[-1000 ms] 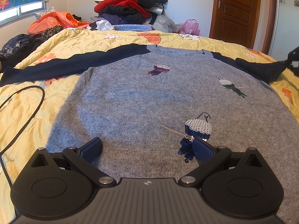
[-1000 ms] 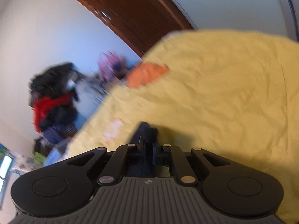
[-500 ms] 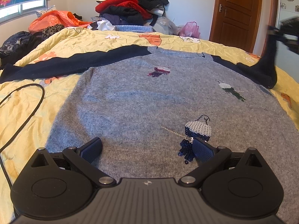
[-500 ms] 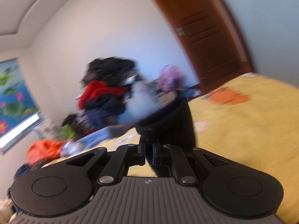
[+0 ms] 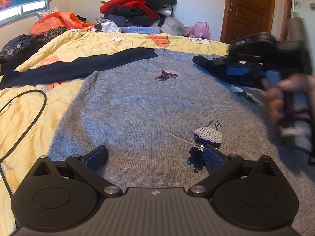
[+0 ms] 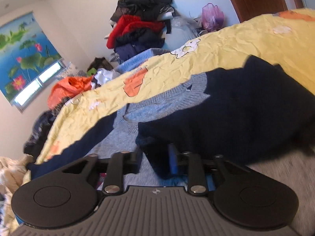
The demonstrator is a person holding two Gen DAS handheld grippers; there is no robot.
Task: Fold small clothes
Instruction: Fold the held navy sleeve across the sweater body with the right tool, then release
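Observation:
A grey knit sweater (image 5: 147,102) with navy sleeves lies flat on a yellow bedspread (image 5: 59,45). My left gripper (image 5: 153,151) stands open on its near hem, beside a sequin figure (image 5: 206,137), with only flat knit between the fingers. The left sleeve (image 5: 78,66) stretches out to the left. My right gripper (image 5: 220,66), held by a hand (image 5: 291,90), hovers over the sweater's upper right. From its own camera, the right gripper (image 6: 155,161) has jaws opening, with the cuff of the right sleeve (image 6: 246,108) lying loosely between them, folded in near the neckline (image 6: 167,98).
A black cable (image 5: 29,118) loops on the bedspread at left. Behind the bed stand a pile of clothes (image 5: 137,5), an orange bag (image 5: 55,19) and a pink bag (image 5: 198,29). A wooden door (image 5: 252,7) is at the back right.
The right gripper swung in from the bed's right side, carrying the navy sleeve over the sweater's chest, and its jaws have parted. The left gripper has stayed put.

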